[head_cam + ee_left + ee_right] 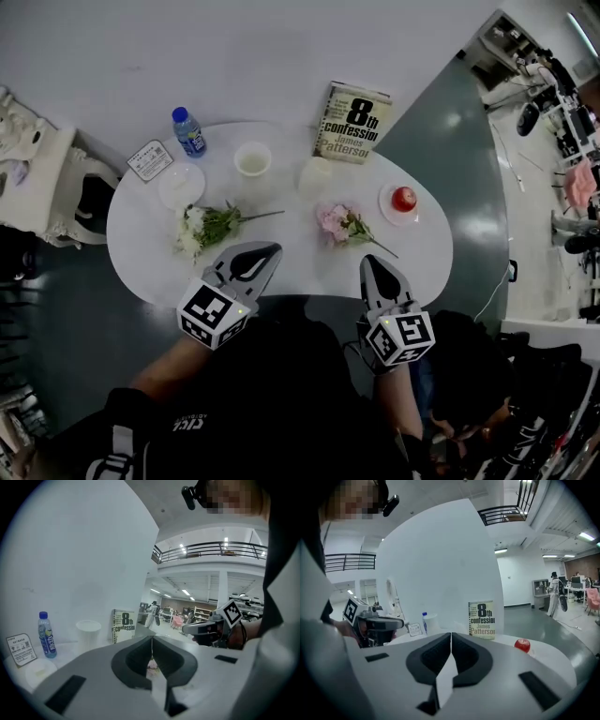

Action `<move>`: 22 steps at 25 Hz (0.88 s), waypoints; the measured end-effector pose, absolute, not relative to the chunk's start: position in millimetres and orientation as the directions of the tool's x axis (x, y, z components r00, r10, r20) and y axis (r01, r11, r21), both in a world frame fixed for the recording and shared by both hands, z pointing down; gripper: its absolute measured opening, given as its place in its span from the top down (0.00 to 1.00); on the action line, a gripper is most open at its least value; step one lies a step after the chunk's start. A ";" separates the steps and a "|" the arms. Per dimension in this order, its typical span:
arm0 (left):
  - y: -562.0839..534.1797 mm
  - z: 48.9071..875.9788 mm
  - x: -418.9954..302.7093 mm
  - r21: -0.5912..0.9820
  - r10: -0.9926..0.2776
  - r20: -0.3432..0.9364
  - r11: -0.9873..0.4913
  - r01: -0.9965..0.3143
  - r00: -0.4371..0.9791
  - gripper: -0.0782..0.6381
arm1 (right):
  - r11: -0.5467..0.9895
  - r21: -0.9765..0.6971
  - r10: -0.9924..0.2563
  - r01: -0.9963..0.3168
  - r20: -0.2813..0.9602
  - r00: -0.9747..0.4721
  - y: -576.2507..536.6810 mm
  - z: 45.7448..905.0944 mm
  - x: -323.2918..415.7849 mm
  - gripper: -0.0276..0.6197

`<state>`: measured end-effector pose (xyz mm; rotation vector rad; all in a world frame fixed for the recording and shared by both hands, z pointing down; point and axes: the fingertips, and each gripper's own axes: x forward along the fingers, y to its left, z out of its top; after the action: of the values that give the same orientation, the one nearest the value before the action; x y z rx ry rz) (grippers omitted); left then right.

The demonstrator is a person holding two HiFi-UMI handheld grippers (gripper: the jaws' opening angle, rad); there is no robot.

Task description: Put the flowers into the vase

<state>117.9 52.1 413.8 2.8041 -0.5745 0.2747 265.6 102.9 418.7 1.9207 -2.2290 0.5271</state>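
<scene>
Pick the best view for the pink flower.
Head view: the pink flower lies whole on the table, stem included. Left gripper view shows only a sliver past the shut left tongs; right gripper view shows none.

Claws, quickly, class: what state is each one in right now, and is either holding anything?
Left claw: closed, holding nothing.
Right claw: closed, holding nothing.

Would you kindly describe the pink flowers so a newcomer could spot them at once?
On the white table, look at its right half, in front of the standing book. The pink flowers lie flat, left of the red apple; the other bunch, further left, is white.
</scene>
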 end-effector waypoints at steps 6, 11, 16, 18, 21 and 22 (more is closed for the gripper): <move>21.1 415.9 160.6 0.211 -0.450 0.250 -0.839 -0.502 0.857 0.87 | 0.238 -0.169 -0.869 -0.956 0.403 -0.288 76.1 445.3 322.8 0.92; 10.6 421.3 176.2 0.194 -0.487 0.275 -0.816 -0.544 0.829 0.87 | 0.351 -0.132 -0.796 -0.927 0.479 -0.370 61.9 471.8 349.8 0.91; 8.9 428.6 183.8 0.209 -0.472 0.296 -0.816 -0.538 0.831 0.87 | 0.414 -0.113 -0.717 -0.903 0.571 -0.400 54.1 497.9 357.6 0.91; 7.9 430.2 184.3 0.211 -0.466 0.298 -0.819 -0.534 0.833 0.87 | 0.429 -0.099 -0.691 -0.898 0.605 -0.396 52.6 511.1 359.4 0.91; 3.9 430.8 184.3 0.216 -0.469 0.293 -0.817 -0.535 0.833 0.87 | 0.442 -0.116 -0.650 -0.889 0.642 -0.407 50.6 531.0 361.9 0.82; 3.3 430.9 184.5 0.220 -0.470 0.290 -0.815 -0.536 0.833 0.87 | 0.447 -0.124 -0.635 -0.886 0.654 -0.412 50.5 536.8 362.5 0.78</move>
<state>184.5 3.3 430.9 2.7209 -0.7652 0.3216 362.5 50.5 536.8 1.2705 -2.1762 0.6308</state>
